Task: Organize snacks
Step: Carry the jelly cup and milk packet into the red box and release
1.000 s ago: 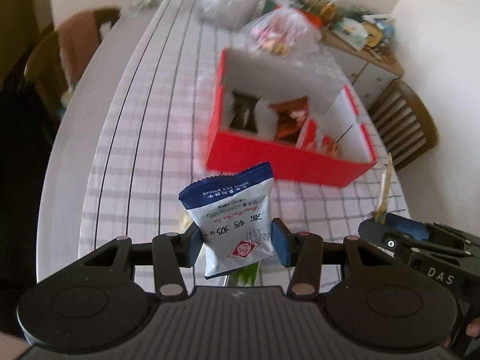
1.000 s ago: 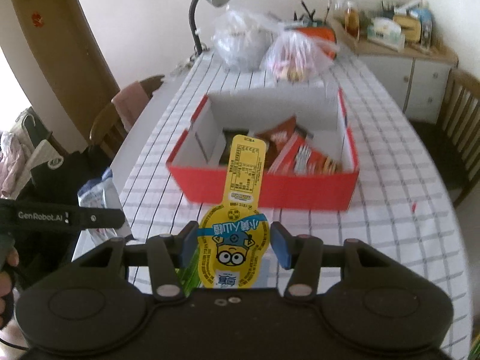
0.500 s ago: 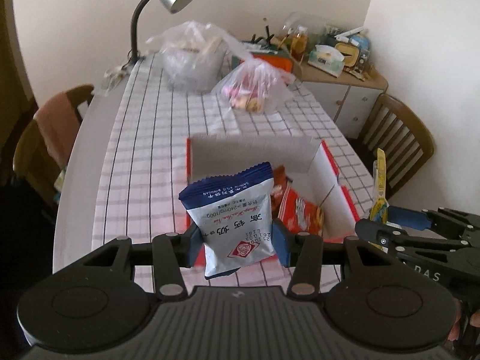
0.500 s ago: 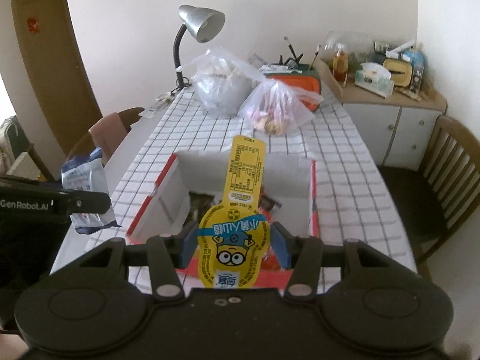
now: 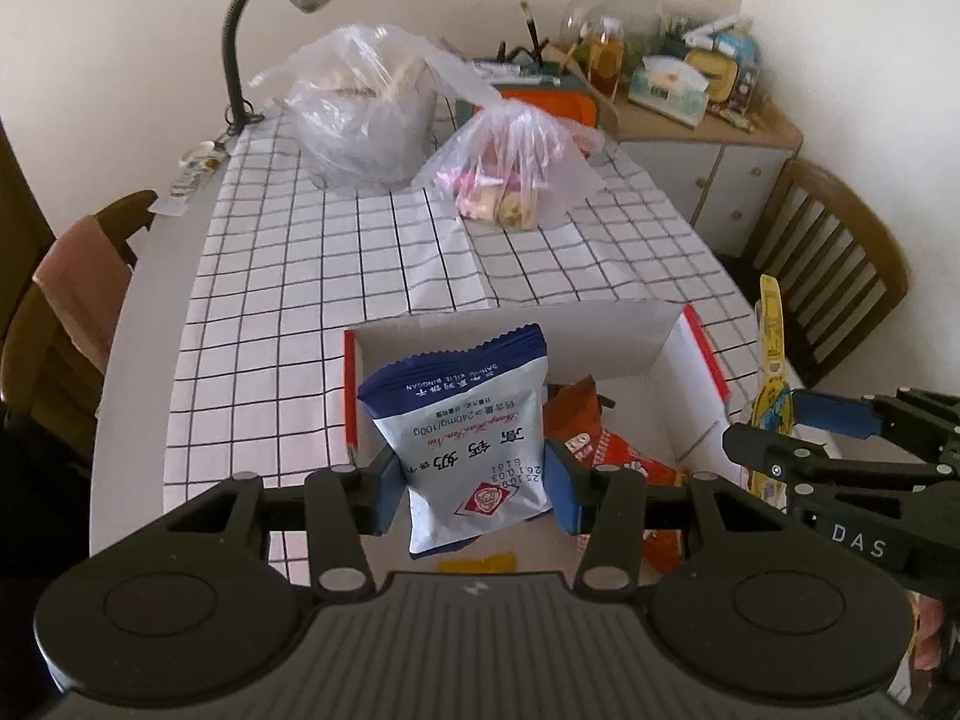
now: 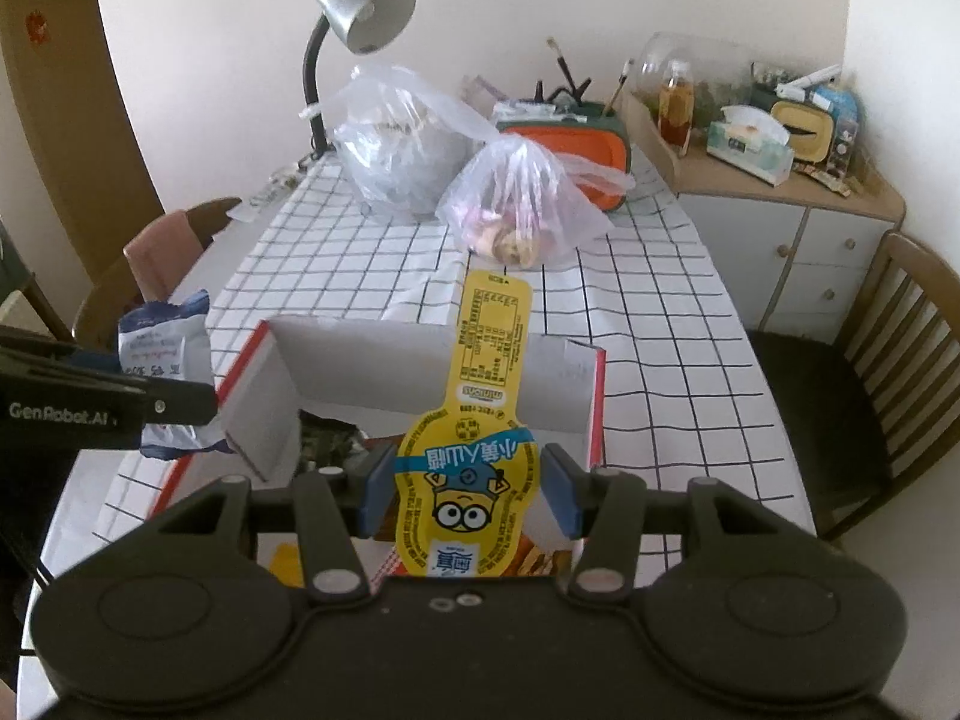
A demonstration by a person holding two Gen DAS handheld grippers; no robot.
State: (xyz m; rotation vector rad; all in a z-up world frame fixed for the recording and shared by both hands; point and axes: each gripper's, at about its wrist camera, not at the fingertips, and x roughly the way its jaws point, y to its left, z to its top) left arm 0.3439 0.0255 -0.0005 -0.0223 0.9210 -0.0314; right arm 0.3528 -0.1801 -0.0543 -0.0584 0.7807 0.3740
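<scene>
The open red cardboard box with white inner walls [image 5: 672, 342] is serving as the landmark; it is sitting on the white tablecloth with a black grid [image 5: 336, 276]. To the left of the box, seen from the right wrist view, the left gripper [image 5: 474, 480] is clamping the blue-and-white foil snack packet [image 5: 465, 426] between its blue pads and is holding it upright above the box's near-left part. Inside the box, orange and red snack wrappers [image 5: 600, 444] are lying against the floor. Above the box's near-right part, the right gripper [image 6: 468, 492] is gripping the yellow long-necked snack pouch with a cartoon face [image 6: 474, 468], its narrow tab pointing away toward the box's far wall. Beyond the box, two clear plastic bags [image 6: 522, 204] are resting on the cloth, with a grey gooseneck desk lamp [image 6: 360, 6] standing behind them.
</scene>
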